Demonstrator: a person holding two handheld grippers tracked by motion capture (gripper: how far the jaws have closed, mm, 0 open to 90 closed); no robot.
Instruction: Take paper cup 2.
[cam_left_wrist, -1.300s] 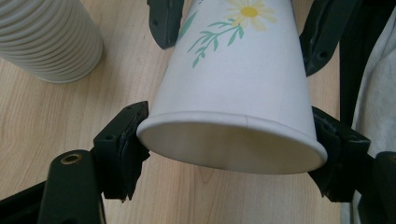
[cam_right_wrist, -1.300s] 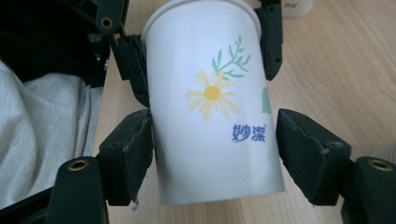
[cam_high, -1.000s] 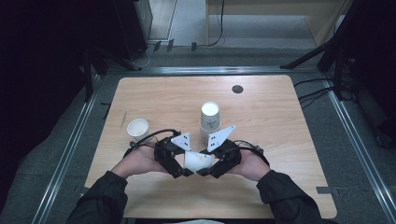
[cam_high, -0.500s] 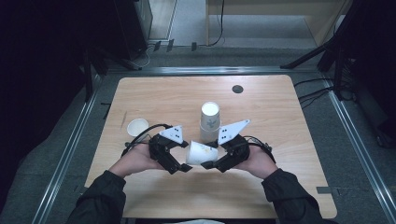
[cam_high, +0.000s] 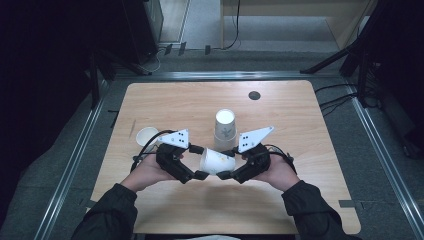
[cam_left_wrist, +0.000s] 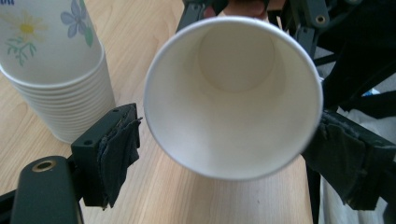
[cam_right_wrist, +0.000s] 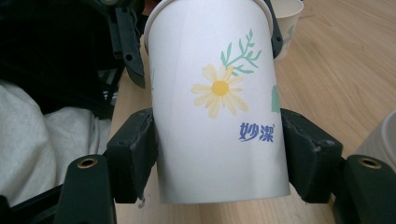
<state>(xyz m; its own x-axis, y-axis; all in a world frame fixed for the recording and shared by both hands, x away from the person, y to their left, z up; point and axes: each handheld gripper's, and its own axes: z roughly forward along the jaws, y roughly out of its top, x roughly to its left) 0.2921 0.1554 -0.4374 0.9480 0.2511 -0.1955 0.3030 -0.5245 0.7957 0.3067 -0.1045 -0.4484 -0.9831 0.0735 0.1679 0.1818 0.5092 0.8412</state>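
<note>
A white paper cup (cam_high: 217, 161) with a daisy print lies level between my two grippers above the front of the table. My right gripper (cam_high: 228, 163) is shut on its base end; in the right gripper view the cup (cam_right_wrist: 219, 107) sits pinched between both pads of the right gripper (cam_right_wrist: 219, 158). My left gripper (cam_high: 199, 162) faces its mouth. In the left gripper view the cup (cam_left_wrist: 233, 102) shows its round rim between the left gripper's (cam_left_wrist: 231, 158) pads, which stand close beside it without squeezing. Those jaws spread wide a moment ago and have just been closing a little.
An upside-down stack of matching cups (cam_high: 225, 127) stands mid-table just behind the grippers, also near the left jaw (cam_left_wrist: 51, 70). A single upright cup (cam_high: 146, 136) sits at the left. A black round cap (cam_high: 254, 95) marks the far side of the wooden table (cam_high: 300, 200).
The left gripper's jaws have spread from a narrow pinch to wide around the cup's rim. Both hands and the cup have drifted slightly up and away from the front edge.
</note>
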